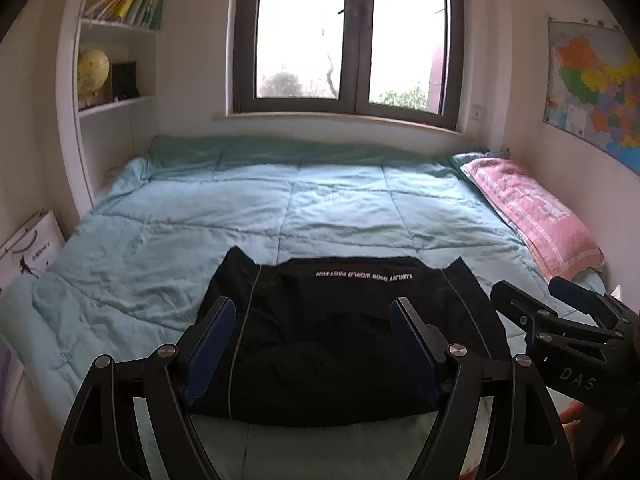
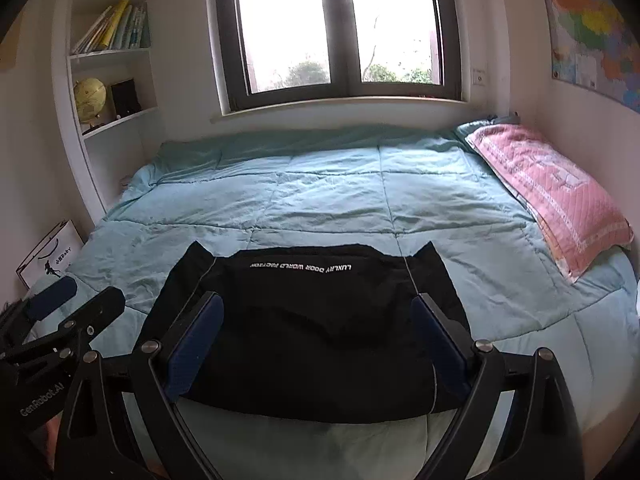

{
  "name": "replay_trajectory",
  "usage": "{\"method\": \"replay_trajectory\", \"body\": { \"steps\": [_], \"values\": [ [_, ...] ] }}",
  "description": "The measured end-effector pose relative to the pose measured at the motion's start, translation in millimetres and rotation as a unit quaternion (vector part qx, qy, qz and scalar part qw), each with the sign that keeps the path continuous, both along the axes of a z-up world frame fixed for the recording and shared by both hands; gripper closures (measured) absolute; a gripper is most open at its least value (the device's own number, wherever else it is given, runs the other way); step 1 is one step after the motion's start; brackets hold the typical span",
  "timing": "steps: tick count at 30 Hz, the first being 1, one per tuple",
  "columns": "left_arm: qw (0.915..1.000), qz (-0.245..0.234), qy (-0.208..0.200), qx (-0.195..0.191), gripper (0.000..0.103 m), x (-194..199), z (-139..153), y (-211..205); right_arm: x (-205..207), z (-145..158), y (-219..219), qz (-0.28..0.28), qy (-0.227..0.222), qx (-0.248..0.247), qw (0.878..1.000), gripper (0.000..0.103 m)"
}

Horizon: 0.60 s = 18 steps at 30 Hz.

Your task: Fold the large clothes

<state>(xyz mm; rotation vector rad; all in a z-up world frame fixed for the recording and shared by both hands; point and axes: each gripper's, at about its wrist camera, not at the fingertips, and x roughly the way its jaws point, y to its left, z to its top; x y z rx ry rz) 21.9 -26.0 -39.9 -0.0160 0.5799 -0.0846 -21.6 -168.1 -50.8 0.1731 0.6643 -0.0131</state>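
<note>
A black garment (image 1: pixel 336 332) with white lettering and thin grey piping lies folded into a compact rectangle on the near part of the bed; it also shows in the right wrist view (image 2: pixel 320 328). My left gripper (image 1: pixel 314 312) is open and empty, held above the garment's near half. My right gripper (image 2: pixel 320 308) is open and empty, also above the garment. The right gripper shows at the right of the left wrist view (image 1: pixel 532 292). The left gripper shows at the left of the right wrist view (image 2: pixel 88 296). Neither touches the cloth.
A light blue quilt (image 1: pixel 280 200) covers the bed. A pink pillow (image 2: pixel 552 188) lies along the right wall. A window is behind the bed, a bookshelf with a globe (image 2: pixel 90 98) at the left, a white paper bag (image 1: pixel 28 252) beside the bed.
</note>
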Motion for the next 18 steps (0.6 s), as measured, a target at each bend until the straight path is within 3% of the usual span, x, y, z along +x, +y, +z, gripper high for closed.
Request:
{"method": "replay_trajectory", "body": {
  "steps": [18],
  "values": [
    [0.9998,0.013,0.014,0.004,0.023,10,-14,7,9,-19,9,0.011,0.026,0.008,1.0,0.007]
  ]
}}
